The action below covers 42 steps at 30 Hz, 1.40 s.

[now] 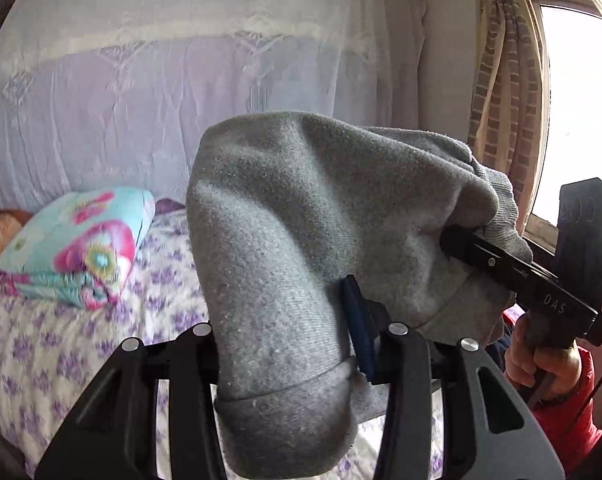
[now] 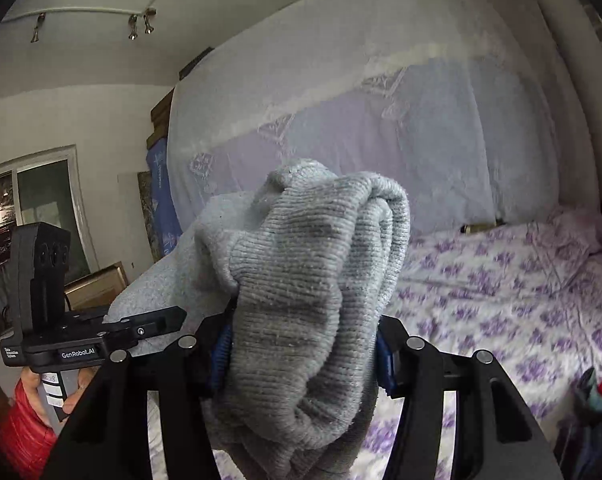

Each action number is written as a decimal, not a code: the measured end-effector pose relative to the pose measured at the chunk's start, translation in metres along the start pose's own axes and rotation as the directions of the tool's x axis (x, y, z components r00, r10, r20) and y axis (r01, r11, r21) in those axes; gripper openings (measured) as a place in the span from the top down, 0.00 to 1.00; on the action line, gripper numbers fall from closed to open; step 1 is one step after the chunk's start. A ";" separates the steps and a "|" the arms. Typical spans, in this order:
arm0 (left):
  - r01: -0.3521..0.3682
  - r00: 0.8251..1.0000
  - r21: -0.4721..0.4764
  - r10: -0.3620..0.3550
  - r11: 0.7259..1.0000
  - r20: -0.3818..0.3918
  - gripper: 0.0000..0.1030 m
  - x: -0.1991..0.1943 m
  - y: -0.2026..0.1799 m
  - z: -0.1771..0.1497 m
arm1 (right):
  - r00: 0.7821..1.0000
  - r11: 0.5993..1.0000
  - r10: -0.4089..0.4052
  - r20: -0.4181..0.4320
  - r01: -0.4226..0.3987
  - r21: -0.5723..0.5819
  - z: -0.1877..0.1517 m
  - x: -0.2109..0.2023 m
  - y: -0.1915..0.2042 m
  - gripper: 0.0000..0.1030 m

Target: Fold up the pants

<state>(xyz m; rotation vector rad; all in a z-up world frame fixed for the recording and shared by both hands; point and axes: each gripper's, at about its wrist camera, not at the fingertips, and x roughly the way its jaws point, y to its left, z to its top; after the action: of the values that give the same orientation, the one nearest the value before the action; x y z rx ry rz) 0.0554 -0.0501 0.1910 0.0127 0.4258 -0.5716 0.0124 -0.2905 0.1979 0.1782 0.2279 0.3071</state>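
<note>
Left wrist view: the left gripper (image 1: 297,344) is clamped on a hemmed end of the grey pants (image 1: 301,216), the cloth bunched between its jaws and rising straight ahead of them. From there the fabric arches up and runs rightward to the right gripper (image 1: 457,240), which bites the ribbed end at about the same height. The pants hang in the air above the bed (image 1: 61,360), clear of the floral sheet. A folded flowered quilt (image 1: 73,248) lies on the bed at left.

Right wrist view: the right gripper (image 2: 301,344) is closed on the ribbed end of the pants (image 2: 309,280), a thick wad filling the jaws. The cloth trails leftward to the left gripper (image 2: 157,324), level with it and near.

Judgement: the garment's long axis runs side to side between the two grippers, each holding one end. The bed lies below and ahead of both, so the coming lay-down depends on lowering both ends together.
</note>
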 end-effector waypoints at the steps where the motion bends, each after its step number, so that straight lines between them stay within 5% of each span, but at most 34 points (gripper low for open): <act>1: -0.008 1.000 0.016 0.008 1.000 0.016 0.59 0.006 -0.003 0.015 | 1.000 1.000 -0.014 0.024 0.014 0.003 0.011 0.006 -0.006 0.45; 6: -0.041 0.997 0.052 0.038 0.998 0.063 0.59 0.052 -0.008 0.065 | 0.993 0.997 -0.062 0.100 0.056 0.060 0.044 0.047 -0.043 0.45; 11: -0.059 0.996 0.013 0.058 0.998 0.068 0.59 0.119 0.018 0.074 | 0.990 0.992 -0.098 0.098 0.089 0.089 0.038 0.120 -0.076 0.45; 23: -0.109 0.983 -0.189 0.078 0.976 -0.164 0.59 0.328 0.149 -0.003 | 0.979 0.977 -0.139 -0.147 0.160 0.142 -0.082 0.340 -0.153 0.45; 26: -0.129 0.968 -0.230 0.072 0.964 -0.241 0.59 0.373 0.173 -0.041 | 0.953 0.976 -0.151 -0.262 0.187 0.116 -0.127 0.382 -0.168 0.45; 28: -0.160 0.943 -0.268 0.067 0.950 -0.326 0.58 0.404 0.186 -0.075 | 0.890 0.969 -0.176 -0.421 0.231 0.083 -0.156 0.415 -0.181 0.41; 29: -0.171 0.946 -0.280 0.079 0.945 -0.314 0.50 0.407 0.190 -0.084 | 0.881 0.963 -0.166 -0.443 0.242 0.120 -0.156 0.419 -0.188 0.39; 31: -0.156 0.947 -0.254 0.071 0.955 -0.313 0.50 0.400 0.188 -0.074 | 0.899 0.963 -0.160 -0.407 0.233 0.135 -0.151 0.413 -0.189 0.36; 33: -0.152 0.952 -0.247 0.074 0.957 -0.298 0.48 0.392 0.188 -0.075 | 0.884 0.952 -0.237 -0.402 0.294 0.084 -0.146 0.408 -0.183 0.34; 38: -0.223 0.958 -0.243 0.166 0.944 -0.236 0.48 0.364 0.192 -0.063 | 0.909 0.914 -0.404 -0.101 0.396 -0.093 -0.109 0.349 -0.131 0.33; 40: -0.264 0.961 -0.227 0.235 0.937 -0.148 0.48 0.342 0.192 -0.049 | 0.930 0.925 -0.368 0.000 0.366 -0.100 -0.094 0.330 -0.118 0.33; 42: -0.238 0.971 -0.235 0.222 0.942 -0.093 0.46 0.328 0.192 -0.038 | 0.948 0.944 -0.319 -0.009 0.317 -0.092 -0.088 0.330 -0.112 0.33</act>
<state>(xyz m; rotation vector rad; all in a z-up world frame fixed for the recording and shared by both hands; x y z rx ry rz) 0.3899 -0.0549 0.0066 -0.1544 0.5482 -0.2849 0.3278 -0.2783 0.0257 0.0465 0.2623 -0.0027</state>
